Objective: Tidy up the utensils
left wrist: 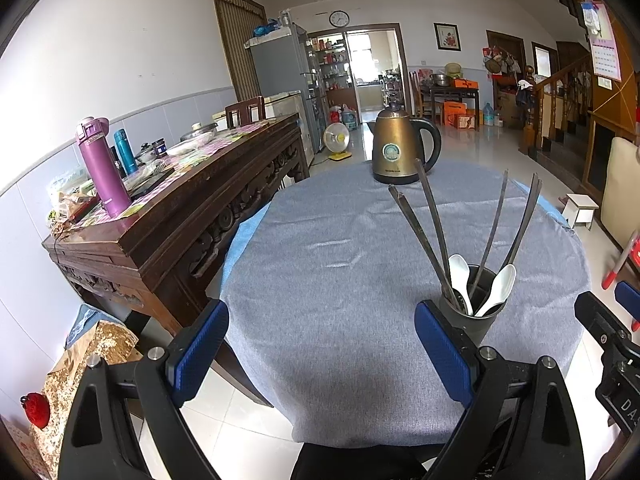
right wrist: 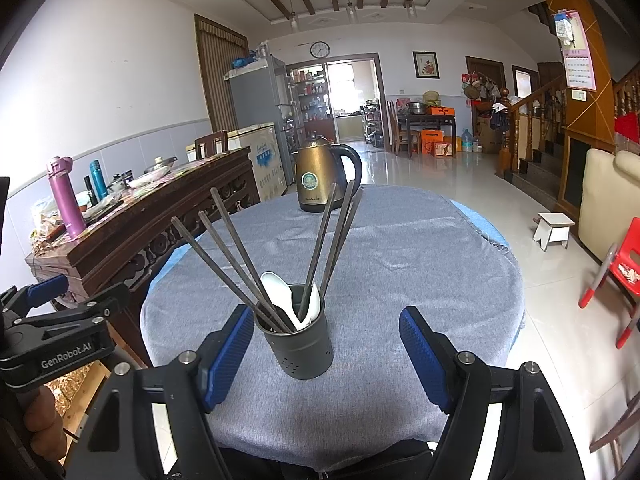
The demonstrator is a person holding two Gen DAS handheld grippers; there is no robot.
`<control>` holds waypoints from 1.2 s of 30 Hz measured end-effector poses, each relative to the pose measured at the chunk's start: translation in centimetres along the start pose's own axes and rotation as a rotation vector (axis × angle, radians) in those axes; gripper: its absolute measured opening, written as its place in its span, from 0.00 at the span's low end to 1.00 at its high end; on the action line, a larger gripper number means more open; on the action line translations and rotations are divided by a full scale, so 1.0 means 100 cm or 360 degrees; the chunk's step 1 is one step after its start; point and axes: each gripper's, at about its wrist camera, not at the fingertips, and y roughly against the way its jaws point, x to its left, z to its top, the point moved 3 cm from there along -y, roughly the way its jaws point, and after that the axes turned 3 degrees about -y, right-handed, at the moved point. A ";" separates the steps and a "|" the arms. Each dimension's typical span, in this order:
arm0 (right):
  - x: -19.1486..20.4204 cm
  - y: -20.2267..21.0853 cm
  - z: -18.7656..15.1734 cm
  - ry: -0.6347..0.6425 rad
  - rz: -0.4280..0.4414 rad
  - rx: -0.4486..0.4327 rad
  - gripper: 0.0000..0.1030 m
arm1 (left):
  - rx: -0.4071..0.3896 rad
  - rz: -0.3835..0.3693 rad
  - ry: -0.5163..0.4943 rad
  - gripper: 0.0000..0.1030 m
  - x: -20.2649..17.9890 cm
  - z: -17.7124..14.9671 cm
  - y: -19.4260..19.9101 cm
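Round table, grey cloth. Two grippers angled down at its near edge: left gripper wide open, empty; right gripper wide open, empty. Between them: one dark holder, six chopsticks, two white spoons. Behind holder: one kettle.

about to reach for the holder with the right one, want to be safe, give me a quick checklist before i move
1. Right gripper jaws open and empty: ok.
2. Left gripper jaws open and empty: ok.
3. Dark grey cylindrical utensil holder upright on the grey tablecloth: ok.
4. Holder lies between the right jaws: not ok, it sits close to the left-side pad.
5. Long dark metal chopsticks and white plastic spoons all inside the holder, none loose on the cloth: ok.
6. Bronze electric kettle well behind the holder, out of the path: ok.
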 end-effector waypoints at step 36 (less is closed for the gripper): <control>-0.003 -0.001 -0.004 0.0000 -0.0010 -0.0003 0.76 | 0.0023 -0.0016 0.0014 0.91 0.002 -0.007 -0.005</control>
